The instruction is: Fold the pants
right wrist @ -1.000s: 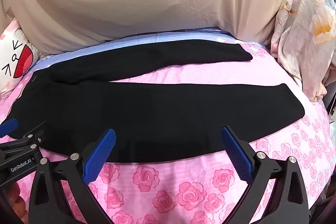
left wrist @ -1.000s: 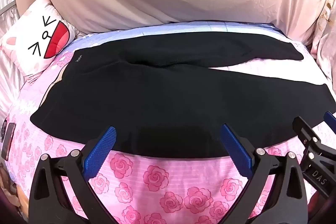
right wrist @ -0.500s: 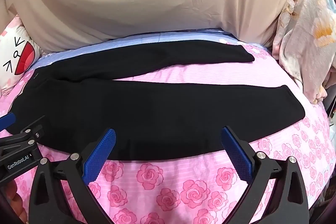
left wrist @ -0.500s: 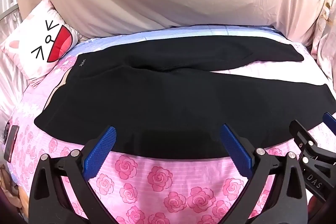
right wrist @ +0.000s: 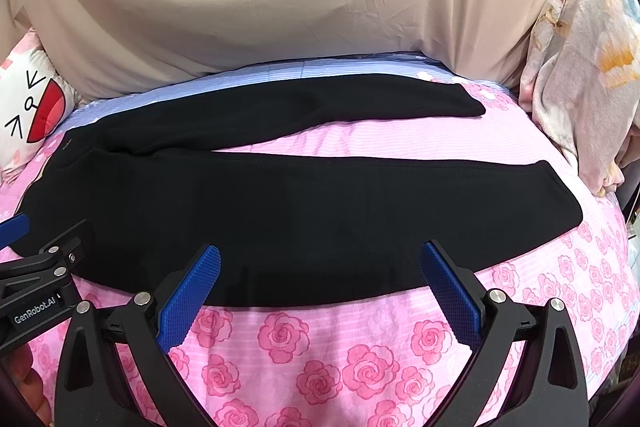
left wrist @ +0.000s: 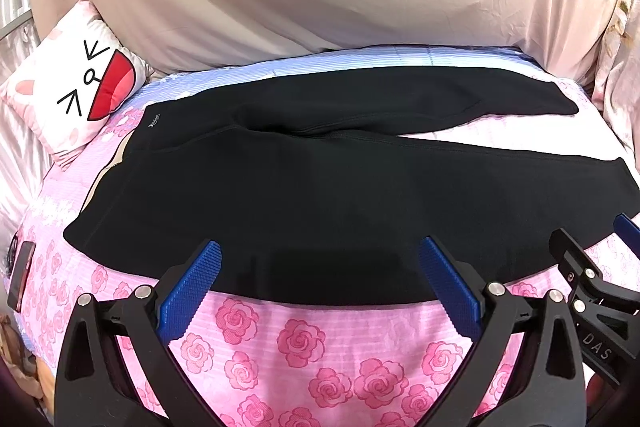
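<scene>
pants (left wrist: 320, 195) flat on bed (left wrist: 304, 347) | your left view alone shows waistband logo (left wrist: 154, 122) | right view: far hem (right wrist: 472, 105) | both claws (left wrist: 320, 279) (right wrist: 320, 279) spread, empty

White lettering "GenRobot.AI" is printed on the black plastic body of the left gripper (right wrist: 10, 227), seen at the left edge of the right wrist view.

White letters "DAS" on the black plastic body of the right gripper (left wrist: 626, 227).

Small pale logo near the waistband of the black fabric pants (left wrist: 320, 195): illegible.
</scene>
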